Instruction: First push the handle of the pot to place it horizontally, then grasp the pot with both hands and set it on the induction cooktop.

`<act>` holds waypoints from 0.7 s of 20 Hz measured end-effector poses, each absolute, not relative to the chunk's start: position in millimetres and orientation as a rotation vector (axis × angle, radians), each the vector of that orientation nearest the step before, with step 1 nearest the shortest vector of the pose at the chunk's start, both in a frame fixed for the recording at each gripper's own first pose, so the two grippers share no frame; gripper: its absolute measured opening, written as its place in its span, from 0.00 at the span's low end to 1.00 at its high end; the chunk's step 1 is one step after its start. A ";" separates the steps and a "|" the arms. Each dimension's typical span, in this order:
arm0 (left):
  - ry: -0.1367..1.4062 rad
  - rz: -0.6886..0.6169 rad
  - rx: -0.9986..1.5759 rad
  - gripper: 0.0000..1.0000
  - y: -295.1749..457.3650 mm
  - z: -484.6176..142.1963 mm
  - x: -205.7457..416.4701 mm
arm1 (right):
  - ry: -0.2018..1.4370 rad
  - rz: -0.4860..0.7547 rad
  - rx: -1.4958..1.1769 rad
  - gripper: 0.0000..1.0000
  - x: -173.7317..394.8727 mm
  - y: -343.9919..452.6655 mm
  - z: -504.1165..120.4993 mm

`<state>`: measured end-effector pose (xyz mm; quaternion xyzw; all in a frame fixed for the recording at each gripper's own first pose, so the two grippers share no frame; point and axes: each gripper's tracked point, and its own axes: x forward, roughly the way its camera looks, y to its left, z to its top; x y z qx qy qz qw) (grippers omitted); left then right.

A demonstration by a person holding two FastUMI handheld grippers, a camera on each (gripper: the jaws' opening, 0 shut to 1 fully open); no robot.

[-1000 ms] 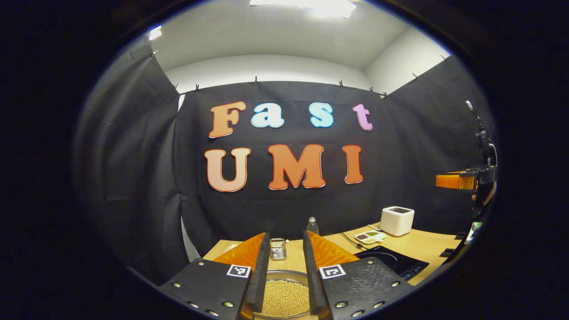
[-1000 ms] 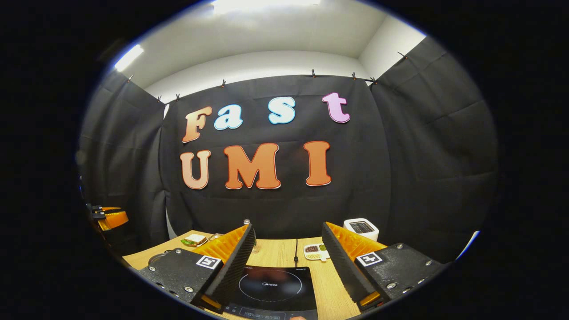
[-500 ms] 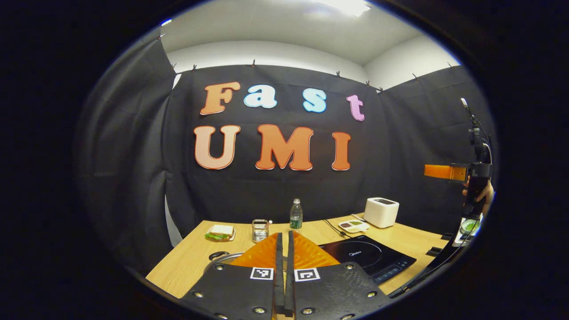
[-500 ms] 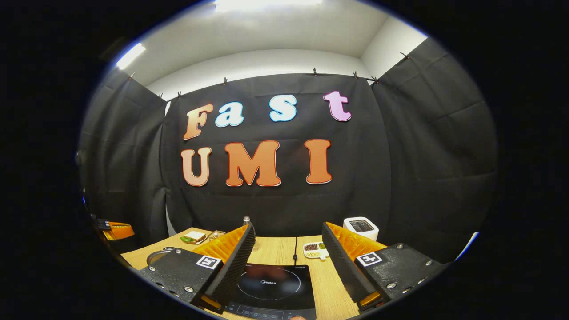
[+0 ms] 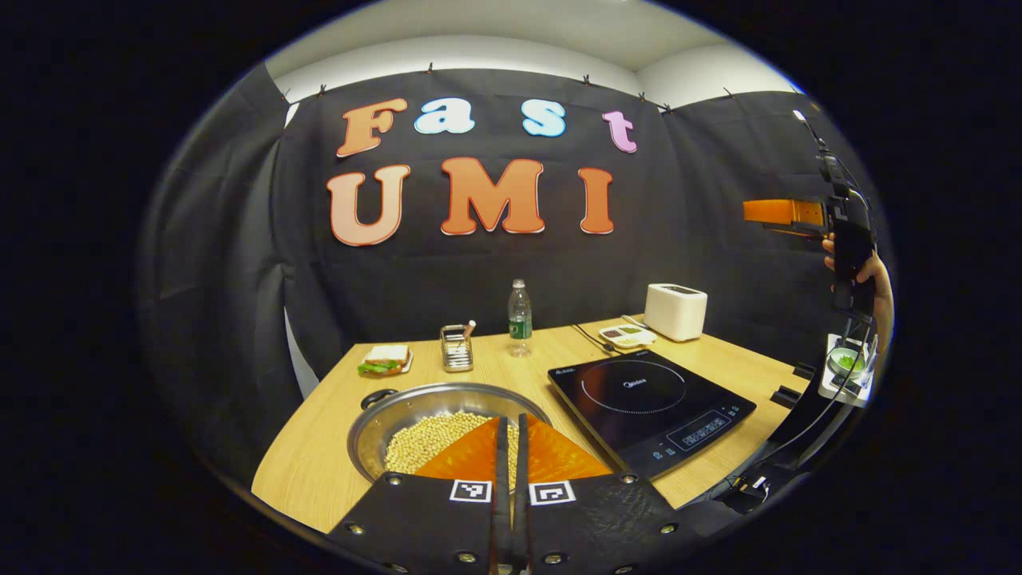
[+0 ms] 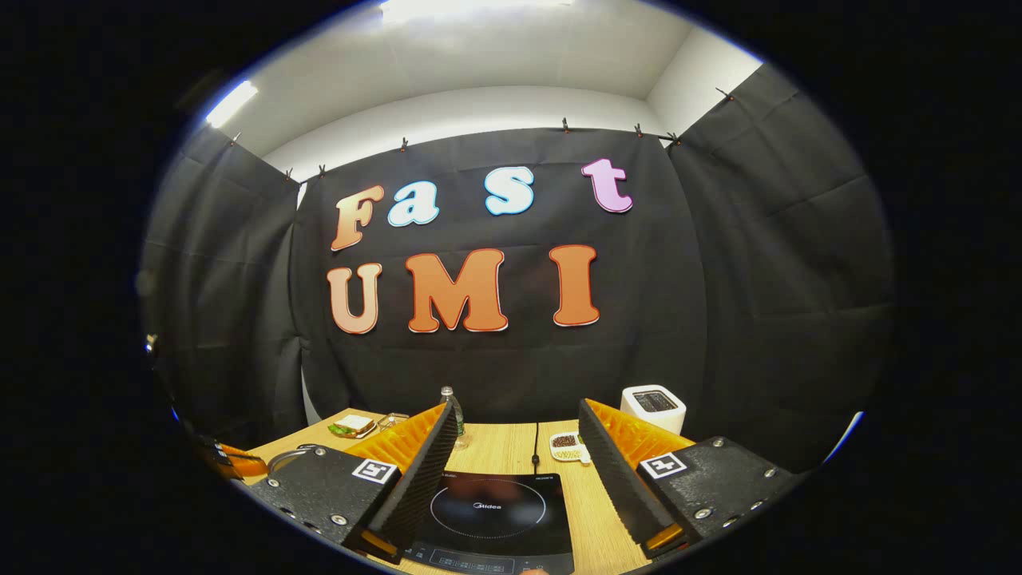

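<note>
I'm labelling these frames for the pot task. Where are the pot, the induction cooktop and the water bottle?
pot (image 5: 375,419): left gripper view, on its bare steel inner wall.
induction cooktop (image 5: 639,391): left gripper view, on its dark glass inside the ring.
water bottle (image 5: 520,318): left gripper view, on its body.

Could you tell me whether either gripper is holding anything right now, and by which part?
Nothing is held. The left gripper is shut on nothing above the pot; the right gripper is open above the induction cooktop.

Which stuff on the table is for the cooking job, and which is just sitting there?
For the job: round steel pot of beans; flat black induction cooktop.

Just sitting there: sandwich on plate; clear plastic bottle; white boxy toaster; small glass jar.
</note>
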<state>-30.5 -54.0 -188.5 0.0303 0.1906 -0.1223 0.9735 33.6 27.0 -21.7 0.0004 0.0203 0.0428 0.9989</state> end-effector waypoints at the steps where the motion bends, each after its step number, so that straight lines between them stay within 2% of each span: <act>1: 0.405 -0.248 0.059 0.02 -53.1 -196.1 -34.3 | 0.042 0.083 0.001 0.95 34.9 26.6 -23.1; 14: 0.600 -0.237 0.023 0.02 -35.3 -270.9 -66.7 | 0.067 0.068 0.008 0.95 37.4 21.4 -37.7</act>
